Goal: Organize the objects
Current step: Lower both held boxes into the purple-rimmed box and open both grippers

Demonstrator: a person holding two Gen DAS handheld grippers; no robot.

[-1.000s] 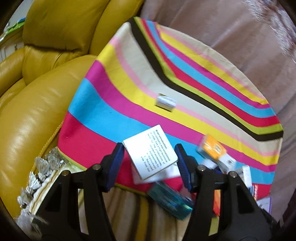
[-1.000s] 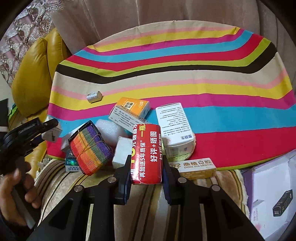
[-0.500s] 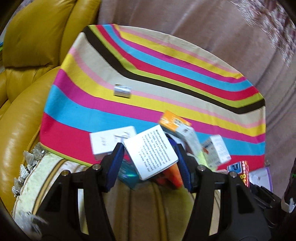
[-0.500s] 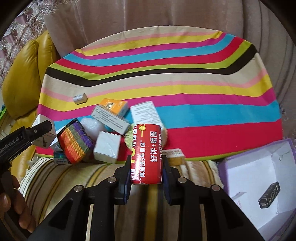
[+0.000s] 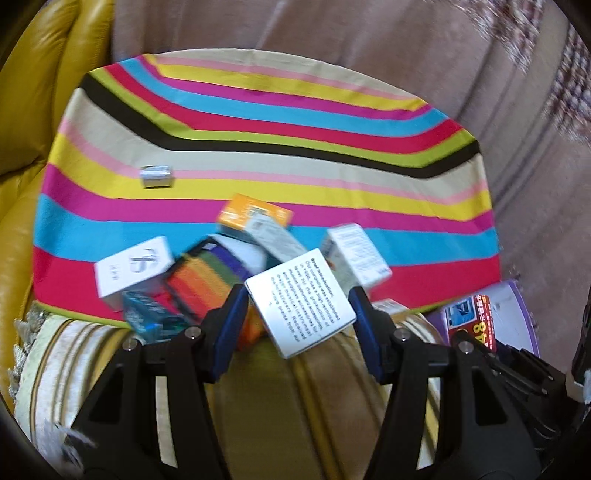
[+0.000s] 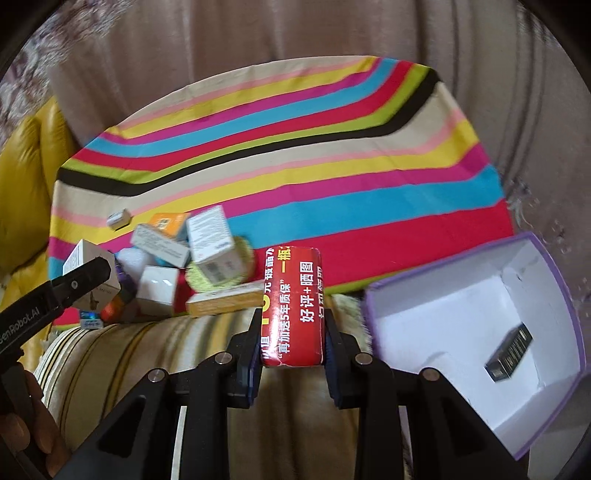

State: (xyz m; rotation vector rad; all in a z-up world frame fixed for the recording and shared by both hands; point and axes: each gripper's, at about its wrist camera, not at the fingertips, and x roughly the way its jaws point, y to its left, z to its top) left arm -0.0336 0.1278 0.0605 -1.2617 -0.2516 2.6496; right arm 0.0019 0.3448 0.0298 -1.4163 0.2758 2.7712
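Boxes lie heaped on the near edge of the striped cloth [image 5: 258, 177], just ahead of both tools. The left tool [image 5: 297, 306] grips a white box with black print [image 5: 301, 301] between its blue pads, tilted on one corner. Off to its left sit a white carton [image 5: 135, 266] and a teal packet [image 5: 147, 317]; straight ahead, a rainbow-striped item [image 5: 207, 280], an orange-topped box [image 5: 255, 214] and one more white printed box [image 5: 354, 254]. Farther out, alone on the yellow stripe, rests a single small silver box [image 5: 156, 176].

Only the right wrist view shows the inside of the open purple-edged box [image 6: 443, 317], just right of the right tool [image 6: 291, 343]; one dark little packet [image 6: 509, 354] lies on its white floor. That tool is clamped narrow on a red packet with white and yellow lettering [image 6: 293, 302]. The same view catches, far left, the left tool's black finger and the person's hand [image 6: 26, 435] under it, plus a flat yellow box [image 6: 225, 301] at the heap's near edge, which the left view hardly shows.

Beneath the cloth runs a beige striped sofa cover [image 6: 147, 350]; a mustard leather armchair [image 5: 33, 110] stands left, and a brownish curtain [image 6: 258, 33] hangs behind.
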